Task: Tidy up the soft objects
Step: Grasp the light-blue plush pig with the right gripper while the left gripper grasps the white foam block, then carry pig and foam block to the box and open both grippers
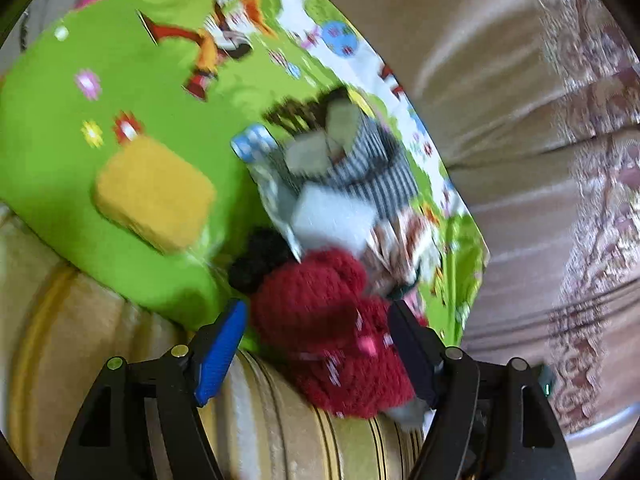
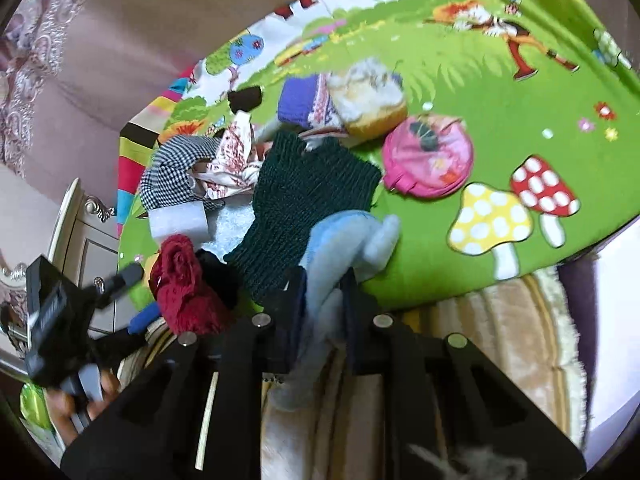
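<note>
A pile of soft things lies on a green cartoon play mat [image 1: 48, 128] [image 2: 460, 92]. My left gripper [image 1: 316, 332] is open around a dark red knitted item [image 1: 320, 320], which also shows in the right wrist view [image 2: 182, 284]; its fingers stand either side of the item with gaps. My right gripper [image 2: 322, 300] is shut on a light blue plush toy [image 2: 344, 236], which hangs down between the fingers. A dark green knit [image 2: 308, 188], a checked cloth [image 2: 172, 168], a white foam block [image 2: 180, 220] and a yellow sponge [image 1: 156, 192] lie on the mat.
A pink round pouch [image 2: 428, 156], a purple knit item [image 2: 298, 100] and a fluffy cream-and-tan toy [image 2: 372, 96] lie farther on the mat. A striped cream rug [image 1: 280, 420] lies under the grippers. Brown bedding [image 1: 500, 80] and white furniture [image 2: 88, 232] border the mat.
</note>
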